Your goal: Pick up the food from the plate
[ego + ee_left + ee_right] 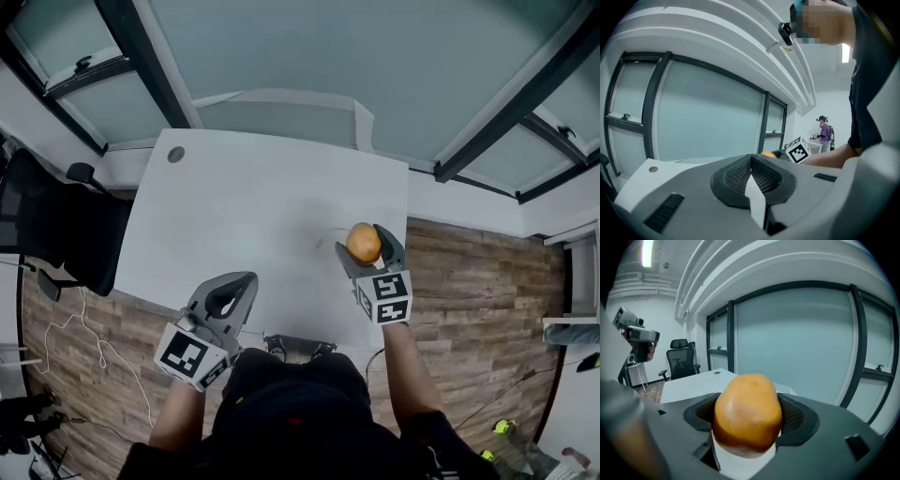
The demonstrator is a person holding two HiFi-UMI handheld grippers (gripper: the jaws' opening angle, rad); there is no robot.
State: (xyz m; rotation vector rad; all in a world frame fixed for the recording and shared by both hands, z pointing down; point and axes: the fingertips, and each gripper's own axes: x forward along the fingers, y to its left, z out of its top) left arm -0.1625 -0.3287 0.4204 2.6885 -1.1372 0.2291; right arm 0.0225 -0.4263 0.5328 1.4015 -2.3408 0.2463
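Grips food point(747, 411) tight in right claw point(367, 251), raised above bench point(253, 216) for clearance; parks left claw point(751, 176) pinched together, empty, aside.

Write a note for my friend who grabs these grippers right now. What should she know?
Right gripper: shut on the orange-brown food, held over the right part of the white table.
Left gripper: shut, holding nothing, by the table's near edge.
Done: the food is picked up.
Left: no plate shows in any view, and no other food is in sight. Probably just keep the grip steady.
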